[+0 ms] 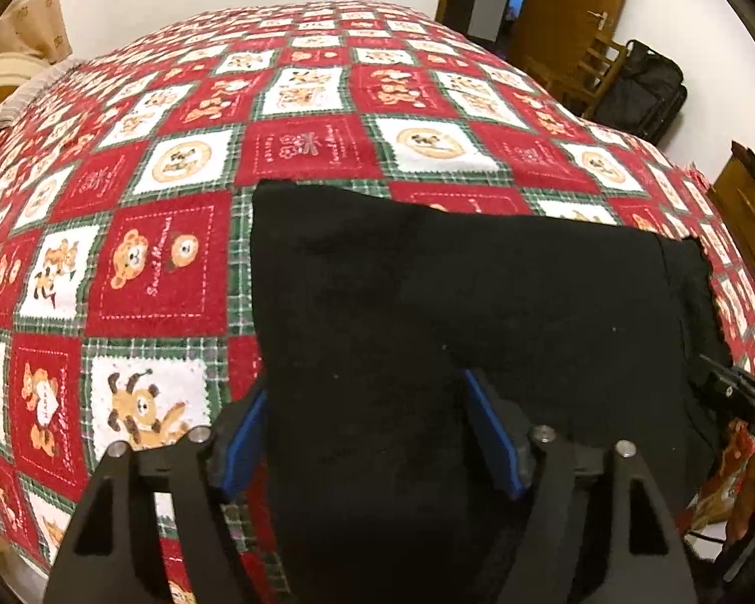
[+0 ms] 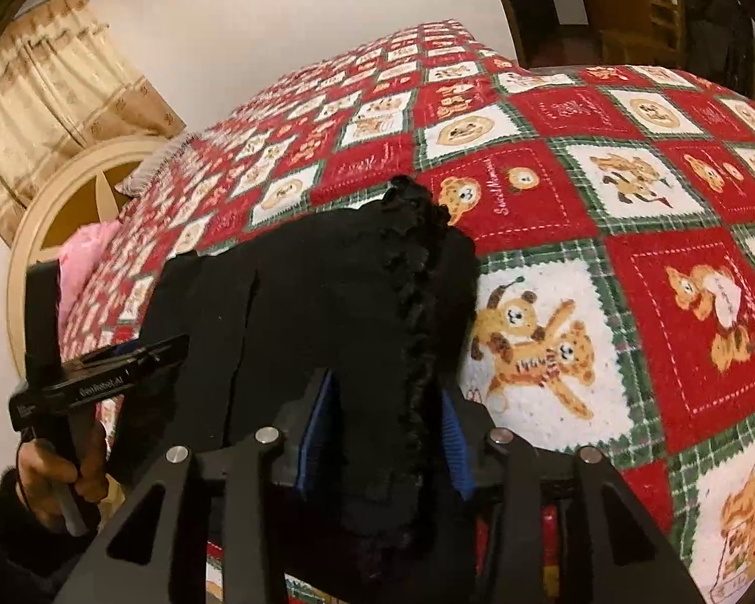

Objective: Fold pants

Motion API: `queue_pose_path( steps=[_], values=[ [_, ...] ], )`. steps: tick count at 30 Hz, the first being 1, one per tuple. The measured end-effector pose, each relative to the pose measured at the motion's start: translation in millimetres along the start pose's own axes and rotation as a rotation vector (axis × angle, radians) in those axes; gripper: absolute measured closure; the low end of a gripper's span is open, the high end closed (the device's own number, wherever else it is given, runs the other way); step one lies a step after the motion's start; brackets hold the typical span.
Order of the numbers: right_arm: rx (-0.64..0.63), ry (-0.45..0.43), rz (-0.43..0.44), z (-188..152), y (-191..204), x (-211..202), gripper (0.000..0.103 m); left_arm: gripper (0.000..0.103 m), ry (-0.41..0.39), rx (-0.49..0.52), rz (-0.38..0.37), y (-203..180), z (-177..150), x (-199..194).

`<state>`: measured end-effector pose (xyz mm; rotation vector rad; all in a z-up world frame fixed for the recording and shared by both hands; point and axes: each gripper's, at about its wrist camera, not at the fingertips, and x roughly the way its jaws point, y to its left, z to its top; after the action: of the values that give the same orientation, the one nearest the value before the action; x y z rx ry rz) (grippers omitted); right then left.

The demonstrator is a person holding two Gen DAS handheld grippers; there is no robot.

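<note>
Both tools [image 1: 367, 433] [image 2: 387, 433] straddle black pants [image 1: 453, 292] on patchwork bedspread [image 1: 166, 261].

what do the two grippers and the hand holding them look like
Both the left gripper and right gripper are matte black, with angular cut-out linkage arms, silver pivot bolts and blue ribbed pads on the fingers. The left one's body carries white "GenRobot.AI" lettering. The left hand is bare, with a dark fuzzy cuff.

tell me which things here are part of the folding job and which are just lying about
Part of the job: black pants, left gripper, right gripper, bear-print bedspread they lie on.

Lying about: striped pillow, black bag, wooden chair, curtain.
</note>
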<state>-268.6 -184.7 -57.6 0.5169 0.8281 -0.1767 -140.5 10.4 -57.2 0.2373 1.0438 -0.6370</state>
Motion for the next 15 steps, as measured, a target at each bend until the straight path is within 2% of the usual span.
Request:
queue_pose_path(
  steps=[2, 7, 9, 12, 15],
  values=[
    [-0.010, 0.001, -0.011, 0.3, 2.3, 1.8, 0.060, 0.019, 0.005, -0.023, -0.007, 3.2, 0.7, 1.7],
    [-0.003, 0.007, 0.024, -0.7, -1.2, -0.8, 0.059, 0.021, 0.001, -0.012, 0.000, 0.3, -0.3, 1.1],
    [-0.018, 0.010, 0.014, -1.1, 1.1, 0.3, 0.062, 0.027, 0.000, -0.008, -0.018, -0.8, -0.1, 0.3],
    [-0.048, 0.008, 0.000, -0.9, 7.2, 1.9, 0.073, 0.036, -0.012, 0.017, -0.007, -6.8, -1.1, -3.0],
    [-0.080, -0.004, -0.008, -1.0, 12.7, -1.8, 0.080, 0.057, -0.035, 0.022, -0.003, -8.8, -1.0, -8.0]
  ],
)
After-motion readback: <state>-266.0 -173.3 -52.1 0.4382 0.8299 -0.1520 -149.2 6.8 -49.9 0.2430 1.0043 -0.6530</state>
